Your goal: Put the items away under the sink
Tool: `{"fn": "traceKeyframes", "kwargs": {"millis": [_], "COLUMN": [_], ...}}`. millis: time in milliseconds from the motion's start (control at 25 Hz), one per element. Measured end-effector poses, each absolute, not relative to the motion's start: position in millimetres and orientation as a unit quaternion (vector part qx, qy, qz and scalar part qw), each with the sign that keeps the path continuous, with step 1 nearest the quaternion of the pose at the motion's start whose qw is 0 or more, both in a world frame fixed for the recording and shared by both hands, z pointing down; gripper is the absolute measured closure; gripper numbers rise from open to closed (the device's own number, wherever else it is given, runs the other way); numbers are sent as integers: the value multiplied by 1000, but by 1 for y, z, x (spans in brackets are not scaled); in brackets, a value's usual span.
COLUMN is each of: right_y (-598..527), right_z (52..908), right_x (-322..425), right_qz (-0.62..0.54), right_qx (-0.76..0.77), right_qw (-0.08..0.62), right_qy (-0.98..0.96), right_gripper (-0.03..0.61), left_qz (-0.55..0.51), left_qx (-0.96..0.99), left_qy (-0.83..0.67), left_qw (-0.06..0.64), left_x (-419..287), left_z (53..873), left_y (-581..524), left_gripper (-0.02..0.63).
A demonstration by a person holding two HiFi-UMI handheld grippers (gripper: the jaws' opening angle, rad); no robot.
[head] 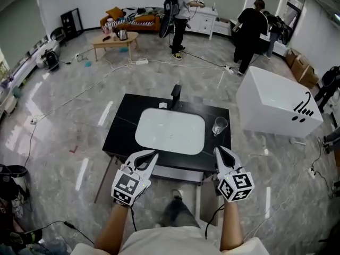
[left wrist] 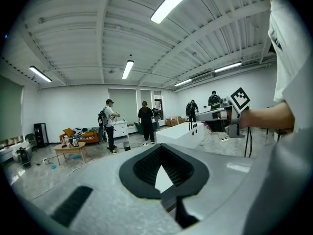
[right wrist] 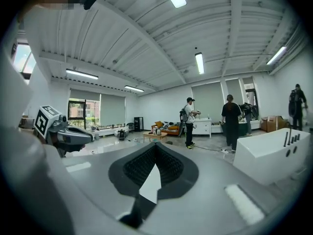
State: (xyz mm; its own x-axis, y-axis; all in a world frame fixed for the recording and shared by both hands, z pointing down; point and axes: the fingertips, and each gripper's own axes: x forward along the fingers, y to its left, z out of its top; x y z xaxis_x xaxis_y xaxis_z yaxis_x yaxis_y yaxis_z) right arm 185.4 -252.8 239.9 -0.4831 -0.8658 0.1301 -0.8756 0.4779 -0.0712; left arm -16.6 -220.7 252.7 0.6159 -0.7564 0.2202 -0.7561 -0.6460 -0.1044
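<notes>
A black vanity counter (head: 121, 133) holds a white sink basin (head: 170, 132) with a black faucet (head: 175, 95) at its back. A clear glass (head: 220, 125) stands on the counter right of the basin, and a small white item (head: 163, 105) lies beside the faucet. My left gripper (head: 151, 156) hovers at the counter's front edge, left of centre, shut and empty (left wrist: 161, 147). My right gripper (head: 220, 152) hangs at the front right, just in front of the glass, shut with nothing between its fingers (right wrist: 155, 145). The space under the sink is hidden.
A white bathtub (head: 276, 108) stands to the right of the vanity. Cables (head: 159, 62) trail across the marble floor behind it. Two people (head: 181, 15) stand at the far wall near a white dresser, with a coffee table (head: 114, 39) further left.
</notes>
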Motion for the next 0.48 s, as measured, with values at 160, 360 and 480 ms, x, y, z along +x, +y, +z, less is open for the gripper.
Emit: {"fn": "traceKeyframes", "kwargs": {"millis": [160,360,480], "right_y": [-290,-329,-346], "right_z": [264,291,306], "right_x": [203,215,223], "right_qz": [72,91,109], "right_qx": [523,528,530], "right_qw": [60,73,73], "right_qy": [-847,-841,-838], "right_gripper": [571,571,551], "left_qz": [-131,-135,-142], "left_qx": [-901,-900,-900], "left_qy": [414,415,411], "left_qw": [-10,-20,-26], "left_x": [-4,5,14], "left_z": [264,274,283], "left_y": [-252,-291,-308], "left_gripper": [609,609,609]}}
